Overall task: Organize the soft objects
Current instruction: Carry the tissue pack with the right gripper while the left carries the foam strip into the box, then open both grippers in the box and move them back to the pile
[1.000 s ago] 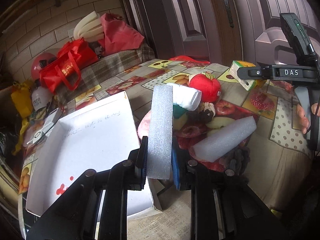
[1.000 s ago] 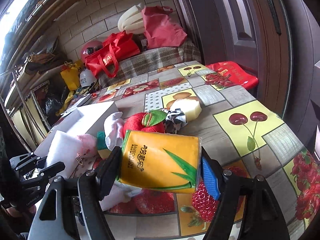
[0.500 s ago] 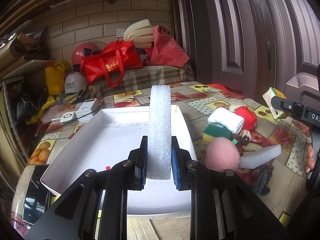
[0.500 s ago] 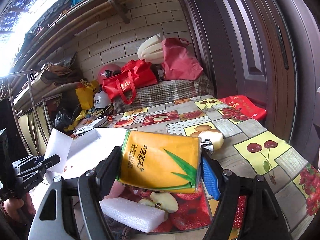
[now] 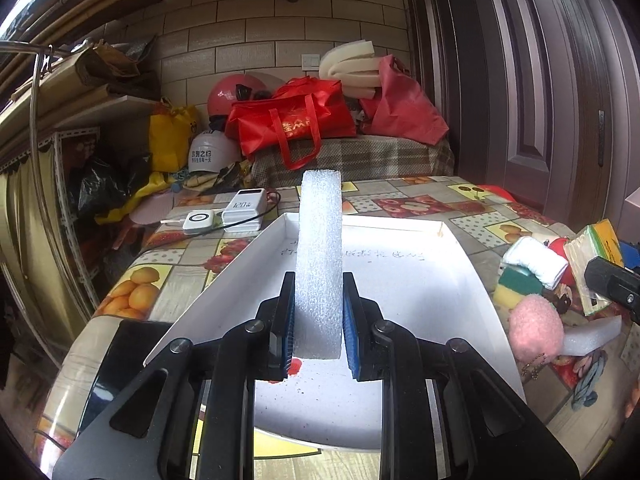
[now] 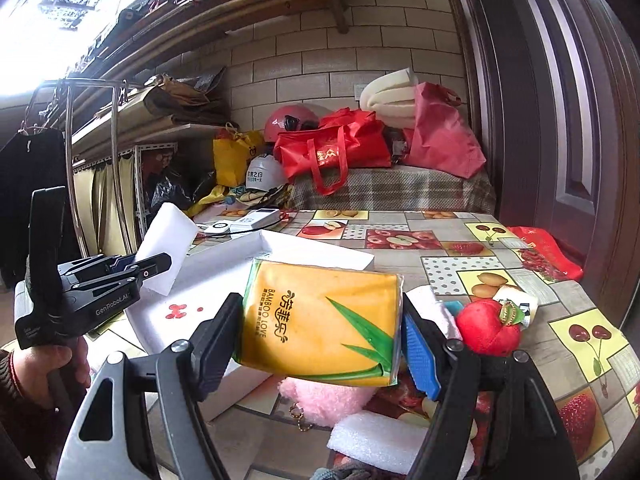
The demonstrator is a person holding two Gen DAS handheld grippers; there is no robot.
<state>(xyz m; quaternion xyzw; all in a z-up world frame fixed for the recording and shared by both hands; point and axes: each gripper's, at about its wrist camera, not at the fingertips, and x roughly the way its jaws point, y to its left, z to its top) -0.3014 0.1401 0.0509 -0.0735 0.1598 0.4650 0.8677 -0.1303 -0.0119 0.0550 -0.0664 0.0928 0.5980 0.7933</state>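
The white foam block [image 5: 319, 256] is clamped upright between the blue-padded jaws of the left gripper [image 5: 318, 320], jaws closed snug against both its sides, and it hangs right over the shallow white cardboard tray [image 5: 452, 280]. From the right wrist view the same block [image 6: 168, 248] shows tilted above the tray's near-left corner, clear of the tray floor as far as the angle allows. Over on the other side, the right gripper [image 6: 320, 336] is spread wide but fully occupied: it grips a yellow soft pack of tissues with a green bamboo leaf print [image 6: 324, 320], pinched across its short ends and held up off the table, near the tray's right edge [image 6: 320, 246].

Down on the fruit-patterned tablecloth [image 6: 520, 248] the remaining pile waits just right of the tray: a fluffy pink pompom with a ball chain [image 5: 534, 328], a second white foam stick [image 5: 592, 338] lying beside it, a rolled white towel [image 5: 534, 262] sitting on a yellow-and-green sponge [image 5: 516, 284], and a red plush apple [image 6: 488, 326] with a gold trinket on top. A knot of grey-blue cloth [image 5: 588, 376] lies at the table's front edge.

Behind the tray, a white power bank [image 5: 244, 214] and a small white round-dial device [image 5: 198, 222] sit side by side with a black cable.
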